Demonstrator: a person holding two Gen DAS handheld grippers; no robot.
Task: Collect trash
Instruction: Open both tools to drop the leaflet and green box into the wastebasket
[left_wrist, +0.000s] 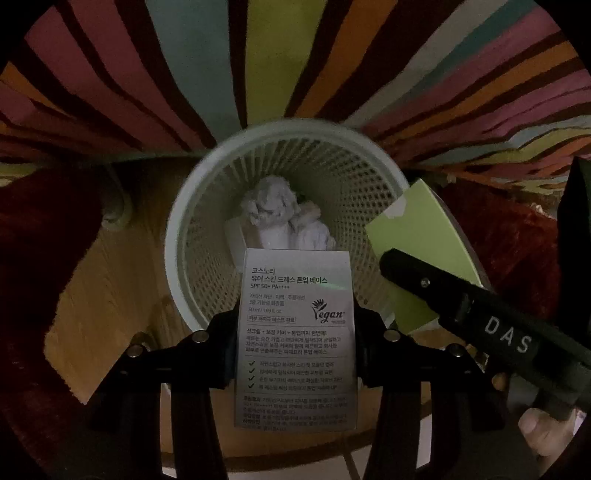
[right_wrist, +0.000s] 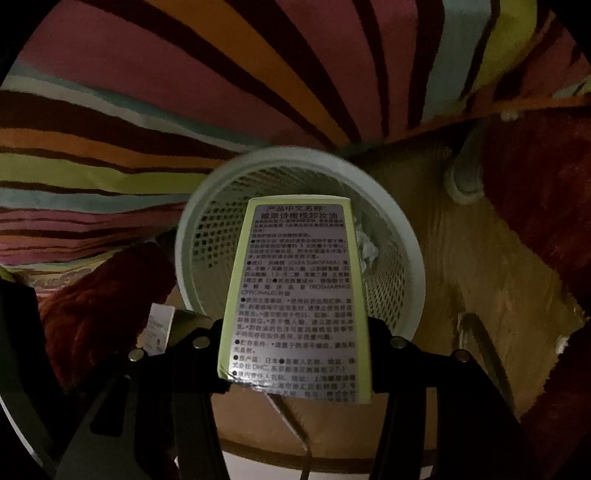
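We are looking down at a striped bedspread (left_wrist: 177, 74) hanging in bands of pink, orange, teal and dark red; it is filling the upper half of both views. Below it a wooden floor (left_wrist: 110, 295) is carrying the things, with a dark red rug (left_wrist: 33, 258) lying over part of it. A pale mesh wastebasket (left_wrist: 177, 236) is standing on the floor just in front of the hanging bedspread, upright and open-topped, and crumpled white paper (left_wrist: 284, 210) is lying at its bottom with a small pale box beside it.

We are holding the left gripper (left_wrist: 295, 343) with its jaws clamping a grey-white cosmetics box (left_wrist: 295, 332) by its two long sides. The box is standing over the near rim of the wastebasket, printed face toward the camera, its top end reaching over the basket's opening.

We are holding the right gripper (right_wrist: 295, 350) with its jaws closed on a light green box (right_wrist: 295, 288) bearing a grey label of small print. That box is reaching over the basket's mouth, its far end above the opening. In the left view this green box (left_wrist: 424, 251) is showing at the basket's right rim, beside the right gripper's dark body.
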